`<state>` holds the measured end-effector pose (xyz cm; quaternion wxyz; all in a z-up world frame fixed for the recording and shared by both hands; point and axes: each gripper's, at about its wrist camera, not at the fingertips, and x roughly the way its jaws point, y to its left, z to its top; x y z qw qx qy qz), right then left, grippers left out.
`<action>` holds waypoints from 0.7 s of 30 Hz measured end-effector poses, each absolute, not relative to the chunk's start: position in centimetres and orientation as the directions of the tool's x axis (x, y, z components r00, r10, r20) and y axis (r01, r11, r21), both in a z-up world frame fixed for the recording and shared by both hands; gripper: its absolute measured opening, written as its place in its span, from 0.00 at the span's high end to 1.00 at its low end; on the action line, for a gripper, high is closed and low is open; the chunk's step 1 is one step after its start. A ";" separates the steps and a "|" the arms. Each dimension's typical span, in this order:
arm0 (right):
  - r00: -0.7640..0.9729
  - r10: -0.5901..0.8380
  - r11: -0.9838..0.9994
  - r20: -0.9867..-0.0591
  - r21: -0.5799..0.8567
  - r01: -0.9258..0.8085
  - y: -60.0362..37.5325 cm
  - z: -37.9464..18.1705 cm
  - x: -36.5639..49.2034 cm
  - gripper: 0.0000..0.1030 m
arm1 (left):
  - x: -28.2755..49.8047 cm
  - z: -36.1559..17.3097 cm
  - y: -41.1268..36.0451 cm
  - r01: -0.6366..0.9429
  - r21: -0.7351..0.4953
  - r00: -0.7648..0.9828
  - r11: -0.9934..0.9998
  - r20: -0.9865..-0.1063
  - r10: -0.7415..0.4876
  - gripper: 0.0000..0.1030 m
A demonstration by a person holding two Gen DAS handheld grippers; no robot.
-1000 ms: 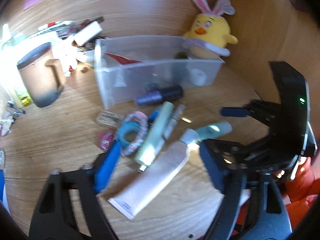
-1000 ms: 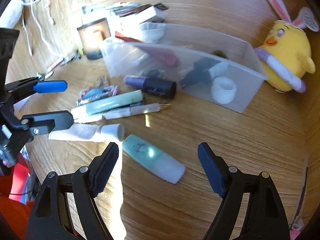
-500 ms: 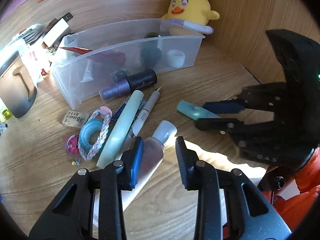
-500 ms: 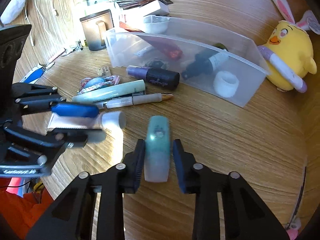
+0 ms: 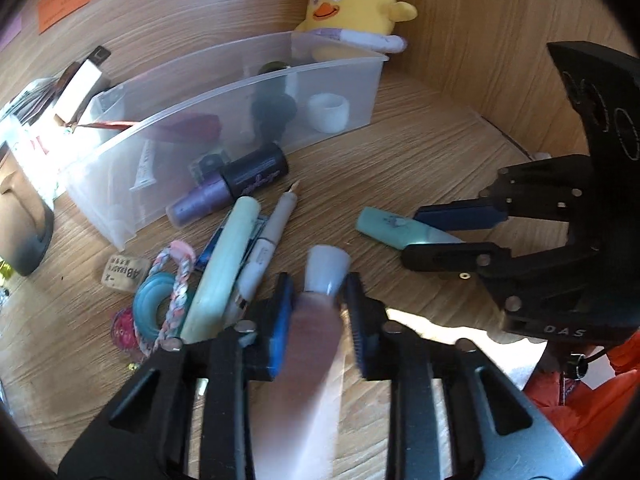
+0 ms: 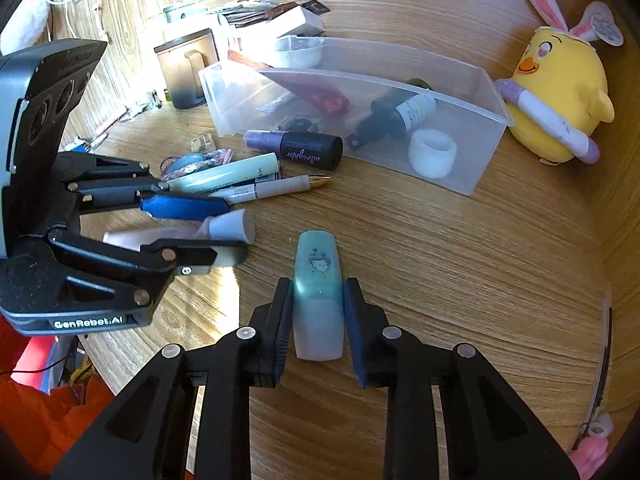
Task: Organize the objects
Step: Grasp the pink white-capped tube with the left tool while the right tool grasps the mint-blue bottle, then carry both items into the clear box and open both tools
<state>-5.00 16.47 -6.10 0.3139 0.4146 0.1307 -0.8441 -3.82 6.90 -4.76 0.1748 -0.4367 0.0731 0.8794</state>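
A: In the left wrist view, how is the pink tube (image 5: 316, 320) expected to handle?

B: It is judged soft, light and squeezable. It is caught between the closing pads of the left tongs (image 5: 318, 316), just behind its white cap (image 5: 326, 266), where the body is firmest. Its long axis runs away from the camera, cap pointing toward the clear bin (image 5: 224, 92) on the desk (image 5: 400, 168). Whether it is lifted cannot be told; its body is blurred.

A: And the right tongs (image 5: 430, 232) there?

B: They are seen from the side, clamped on the teal bottle (image 5: 384, 224), which points left.

A: What is shown in the right wrist view?

B: The teal bottle (image 6: 318, 292) is gripped at mid-body by the right tongs (image 6: 318, 316). It is judged rigid, smooth, light plastic, so some slip may be expected; a hold across the flat sides is suited. Its long axis lies straight ahead, the rounded teal end (image 6: 316, 240) toward the clear bin (image 6: 452, 76), low over the desk (image 6: 460, 260).

A: And the left tongs (image 6: 216, 232)?

B: Seen at the left, around the pink tube (image 6: 160, 236), cap pointing right.
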 end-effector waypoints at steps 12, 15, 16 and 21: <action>-0.521 -0.463 -0.797 -0.717 0.079 0.599 17.4 -3.7 -5.4 0.78 | -3.6 -1.6 5.3 -0.302 -0.077 -0.634 -0.950 -0.728 0.261 0.79; -0.541 -0.474 -0.803 -0.695 0.090 0.589 17.6 -2.8 -5.8 0.78 | -3.3 -0.1 4.5 -0.282 -0.091 -0.669 -0.955 -0.695 0.264 0.79; -0.549 -0.477 -0.806 -0.686 0.093 0.585 17.7 -2.5 -5.9 0.78 | -3.3 0.4 4.3 -0.278 -0.096 -0.679 -0.956 -0.684 0.266 0.79; -0.579 -0.500 -0.812 -0.644 0.116 0.572 17.8 -0.9 -6.3 0.78 | -2.9 2.8 3.3 -0.267 -0.127 -0.730 -0.955 -0.621 0.286 0.80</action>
